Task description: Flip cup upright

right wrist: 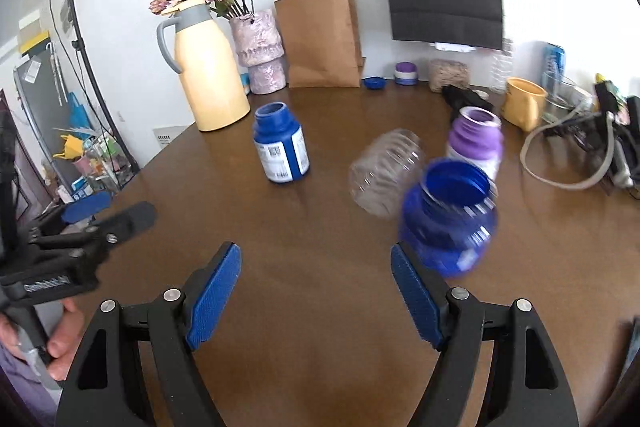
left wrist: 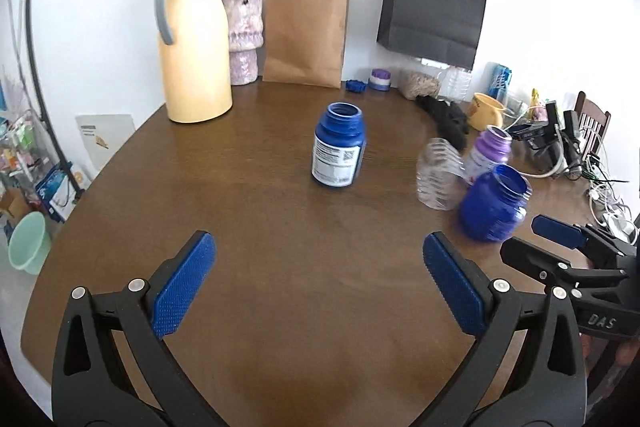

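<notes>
Both jaws gape empty, readied wide for a grasp. Right gripper (right wrist: 316,293) has the clear cup (right wrist: 386,173) at one o'clock, tipped on the surface (right wrist: 320,367), blurred, beside a blue jar (right wrist: 450,217). Left gripper (left wrist: 320,287) waits apart.

Motion blur smears the clear ribbed jar (right wrist: 386,173) and the dark blue jar (right wrist: 450,215) so their lean cannot be judged, the purple bottle (left wrist: 490,155) stands partly hidden behind them, and the label print on the blue bottle (left wrist: 339,145) is unreadable.
</notes>
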